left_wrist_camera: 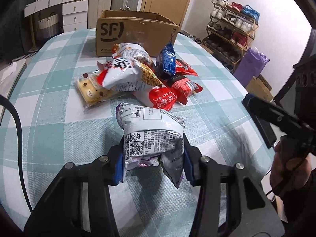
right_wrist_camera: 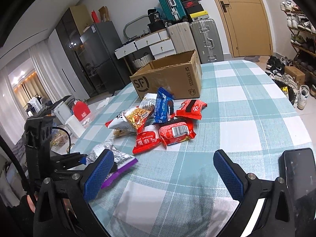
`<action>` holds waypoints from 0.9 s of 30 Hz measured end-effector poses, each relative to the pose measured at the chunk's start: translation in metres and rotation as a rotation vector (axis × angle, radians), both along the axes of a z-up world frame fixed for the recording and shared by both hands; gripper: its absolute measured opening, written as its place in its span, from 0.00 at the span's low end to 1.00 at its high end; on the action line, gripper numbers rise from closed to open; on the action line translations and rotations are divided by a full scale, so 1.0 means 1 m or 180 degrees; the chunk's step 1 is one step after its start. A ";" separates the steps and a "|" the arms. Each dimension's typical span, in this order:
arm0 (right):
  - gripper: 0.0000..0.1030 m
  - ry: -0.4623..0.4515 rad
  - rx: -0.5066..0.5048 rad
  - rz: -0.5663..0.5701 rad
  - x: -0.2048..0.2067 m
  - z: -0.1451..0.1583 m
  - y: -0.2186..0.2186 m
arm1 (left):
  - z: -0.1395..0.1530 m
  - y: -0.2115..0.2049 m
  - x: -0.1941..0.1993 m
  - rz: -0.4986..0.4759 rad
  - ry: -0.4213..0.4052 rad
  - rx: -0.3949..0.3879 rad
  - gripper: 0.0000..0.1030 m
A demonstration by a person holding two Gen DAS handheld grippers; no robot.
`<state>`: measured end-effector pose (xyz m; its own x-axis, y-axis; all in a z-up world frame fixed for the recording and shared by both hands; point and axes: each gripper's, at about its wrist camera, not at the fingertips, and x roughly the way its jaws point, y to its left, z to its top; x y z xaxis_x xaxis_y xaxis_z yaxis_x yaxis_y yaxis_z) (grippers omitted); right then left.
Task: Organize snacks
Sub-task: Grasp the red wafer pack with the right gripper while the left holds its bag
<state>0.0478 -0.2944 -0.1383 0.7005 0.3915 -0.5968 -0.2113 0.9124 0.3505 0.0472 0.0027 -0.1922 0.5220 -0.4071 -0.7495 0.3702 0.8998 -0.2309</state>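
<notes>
One packet (left_wrist_camera: 152,138), silver with purple edging, sat clamped between the blue pads of the left gripper (left_wrist_camera: 153,164) at the lower middle of the left wrist view, squeezed into a crumpled hump and hanging just above the checked cloth of the counter (left_wrist_camera: 59,138). In the right wrist view the same packet showed at lower left. Above it, at the middle of the frame, lay the heap of snacks (left_wrist_camera: 142,75): a yellow packet at its left edge, white noodle bags on top, a blue packet upright behind, red ones spilling to the right. The open cardboard box (left_wrist_camera: 136,31) stood behind the heap, at upper middle. At the right edge, a hand held the right gripper (right_wrist_camera: 164,175), whose jaws stood wide apart over bare cloth with nothing between them; a dark phone (right_wrist_camera: 298,177) lay at the lower right of its view.

The grip looked to be on the packet's puffed body near one end, so the slick film could slide out on the way to the box. Squeezing harder might crush the contents. A low carry could also clip the heap and scatter it.
</notes>
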 end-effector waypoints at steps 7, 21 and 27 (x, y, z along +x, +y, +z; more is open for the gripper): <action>0.99 0.0242 -0.0098 -0.0007 0.011 -0.013 0.004 | 0.004 0.024 -0.006 0.0091 0.0033 -0.0156 0.43; 0.99 0.0555 -0.0228 -0.0106 0.068 -0.037 0.010 | -0.014 0.051 -0.001 0.0246 0.0199 -0.0211 0.44; 0.99 0.0555 -0.0355 -0.0076 0.099 -0.040 0.025 | -0.020 0.056 0.002 0.0292 0.0238 -0.0207 0.44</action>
<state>0.1465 -0.2698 -0.1784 0.5910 0.3007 -0.7485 -0.1341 0.9516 0.2764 0.0494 0.0587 -0.2122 0.5029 -0.4092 -0.7613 0.2667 0.9113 -0.3137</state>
